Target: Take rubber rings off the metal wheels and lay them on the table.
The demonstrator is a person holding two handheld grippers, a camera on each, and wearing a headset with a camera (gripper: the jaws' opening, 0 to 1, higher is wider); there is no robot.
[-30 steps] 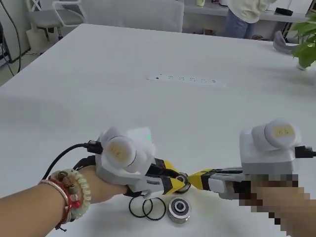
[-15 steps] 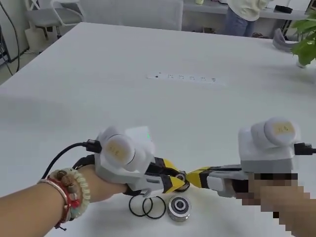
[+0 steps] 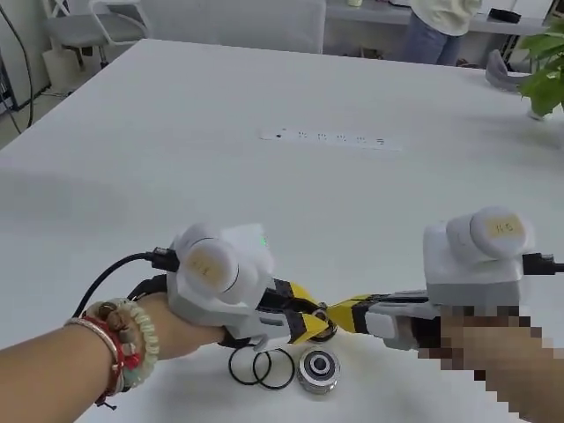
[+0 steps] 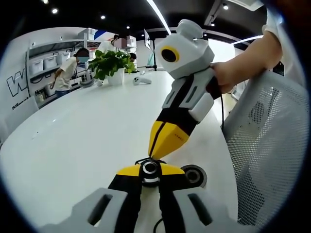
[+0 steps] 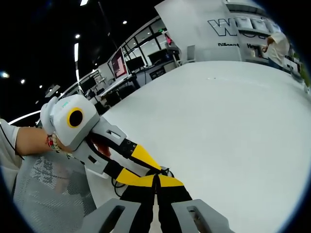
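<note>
Rubber rings (image 3: 259,367), two thin black loops, lie overlapping on the near part of the white table (image 3: 220,159) in the head view, just left of a loose wheel (image 3: 317,368) of bright metal. Right behind them the left gripper (image 3: 310,323) and the right gripper (image 3: 339,315) meet tip to tip. The held wheel (image 3: 321,322) between them is mostly covered, so we cannot make out its rim there. A power strip (image 3: 333,138) lies farther off, and a plant (image 3: 546,62) stands at the far right. In the left gripper view the left jaws are clamped on the held wheel, silver with a dark hub and a thin black line at its rim. The right gripper tapers to a closed point against its far side, and a mesh chair (image 4: 262,145) stands to the right. In the right gripper view the right jaws are pressed together; whether they pinch anything is hidden from us, and the wheel is lost behind the yellow tips. Beyond stretch the bare tabletop and a dim office.
</note>
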